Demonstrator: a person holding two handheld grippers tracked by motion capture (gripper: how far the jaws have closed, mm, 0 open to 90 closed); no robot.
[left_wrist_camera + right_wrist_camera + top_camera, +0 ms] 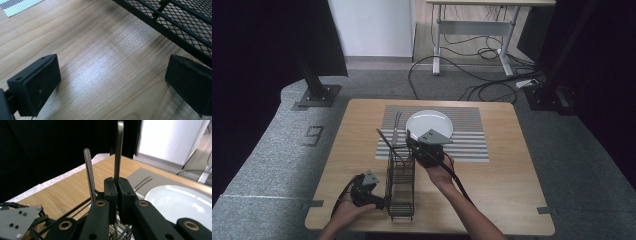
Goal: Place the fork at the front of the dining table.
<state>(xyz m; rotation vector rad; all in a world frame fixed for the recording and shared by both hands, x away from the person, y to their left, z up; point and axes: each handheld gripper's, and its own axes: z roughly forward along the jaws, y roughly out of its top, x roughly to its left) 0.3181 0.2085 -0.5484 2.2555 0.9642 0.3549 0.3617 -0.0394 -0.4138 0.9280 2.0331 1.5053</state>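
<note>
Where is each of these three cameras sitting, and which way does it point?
High view: above the person's side, looking forward and down at the table; forearms and both hands show.
Left gripper view: rides the left gripper, looking down at the wood beside the wire basket; open fingers show.
Right gripper view: rides the right gripper, shut on a utensil handle.
All three share the basket.

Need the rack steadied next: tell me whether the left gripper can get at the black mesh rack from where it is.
Probably yes. The left gripper sits open on bare wood right beside the mesh rack, with nothing lying between them.
</note>
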